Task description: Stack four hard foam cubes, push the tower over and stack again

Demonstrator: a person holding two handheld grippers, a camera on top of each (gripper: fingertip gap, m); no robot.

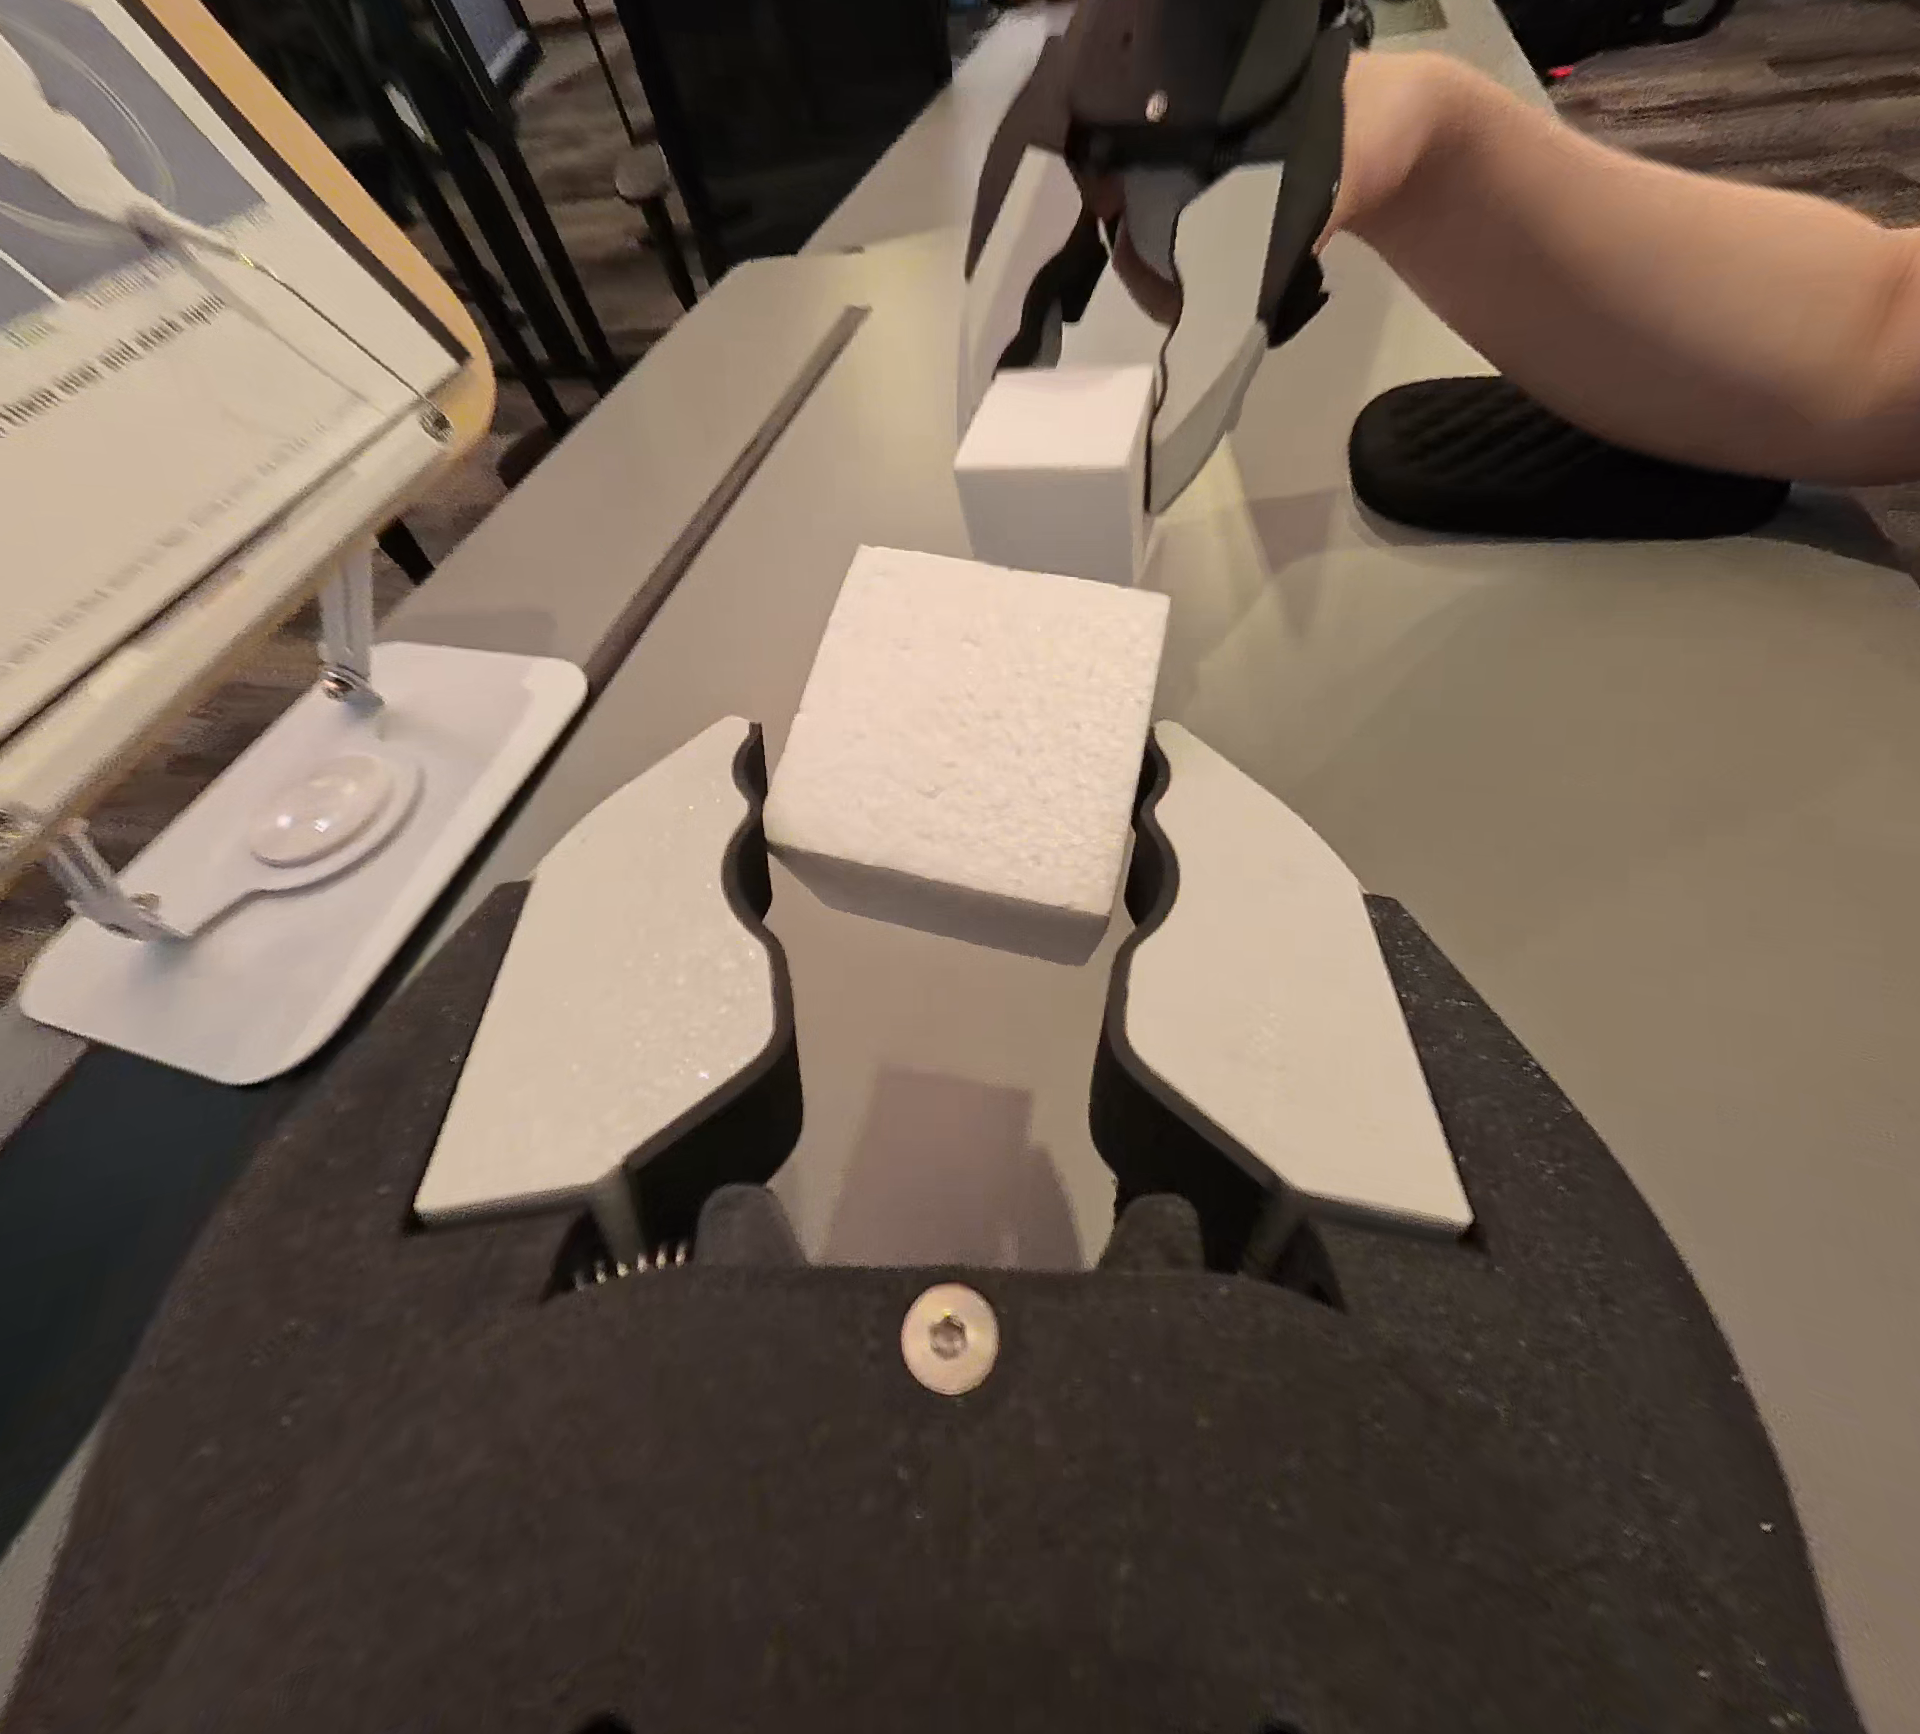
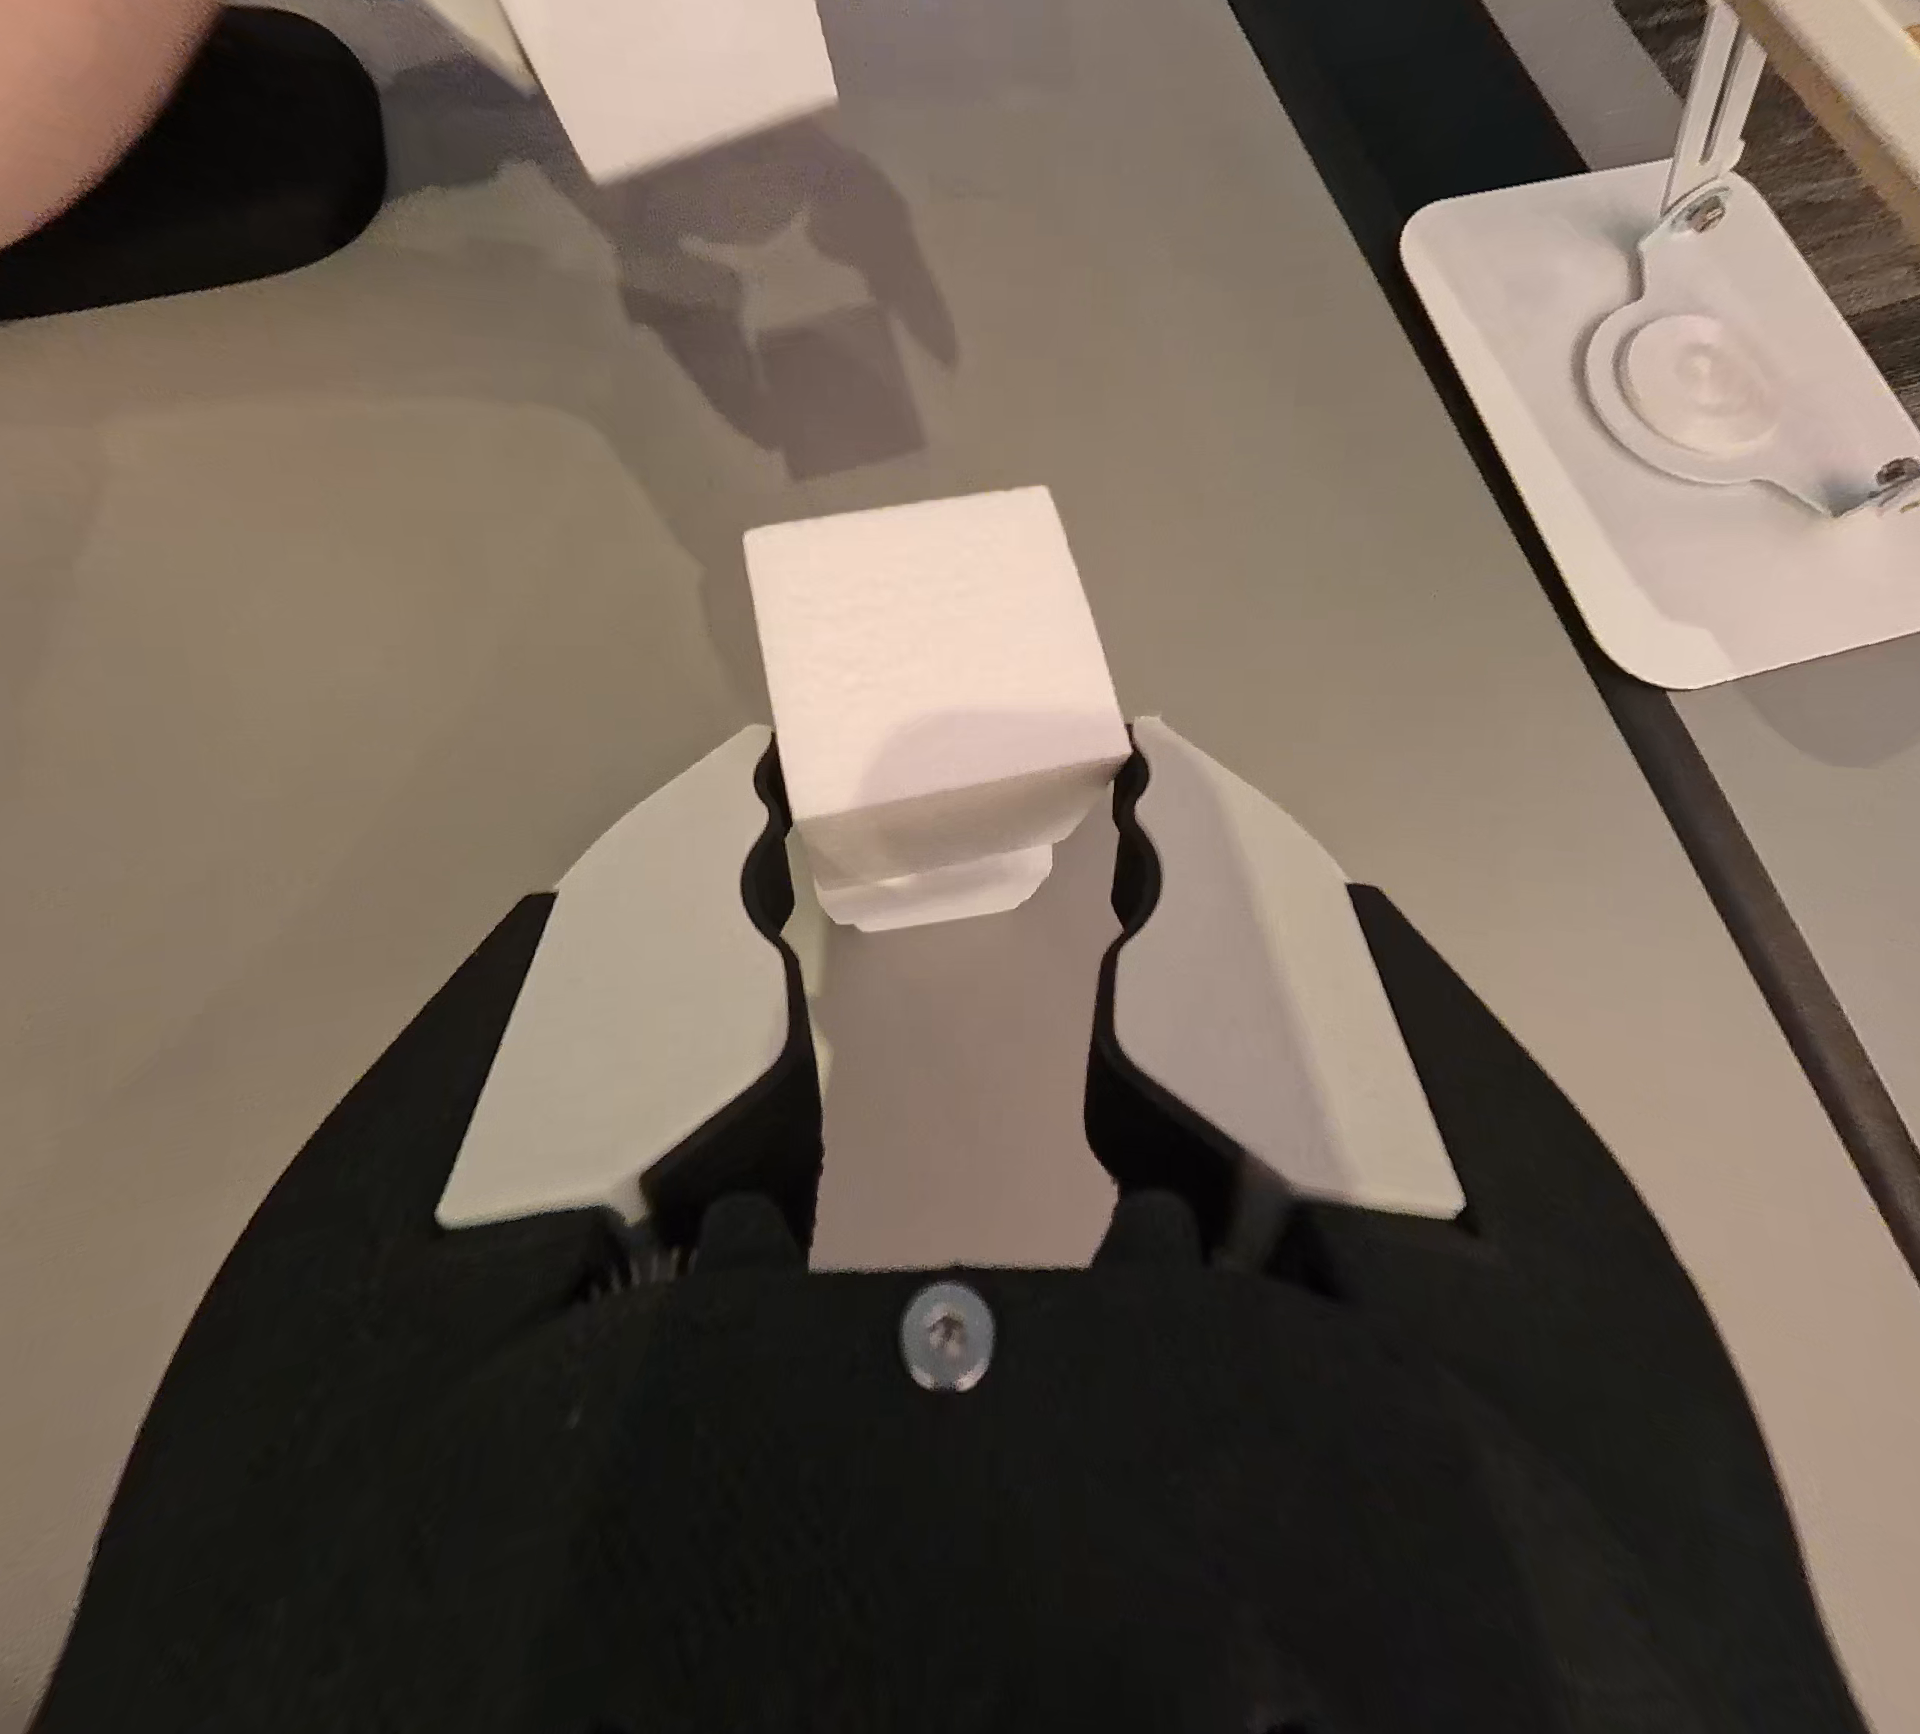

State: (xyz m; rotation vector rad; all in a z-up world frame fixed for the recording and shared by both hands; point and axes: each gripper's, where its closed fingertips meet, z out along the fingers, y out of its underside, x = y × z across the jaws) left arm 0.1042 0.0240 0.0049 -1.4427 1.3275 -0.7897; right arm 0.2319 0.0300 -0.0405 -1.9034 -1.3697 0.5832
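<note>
In your left wrist view, the left gripper [image 1: 951, 775] clamps a white foam cube [image 1: 961, 775] above the grey table [image 1: 1558, 853]. In your right wrist view, the right gripper [image 2: 951, 780] grips another cube [image 2: 920, 661] (a stacked cube [image 2: 930, 889] peeks beneath).

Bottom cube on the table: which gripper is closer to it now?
Right. The right gripper holds the upper cube directly above the bottom cube; the left gripper holds another cube clear of it.
</note>
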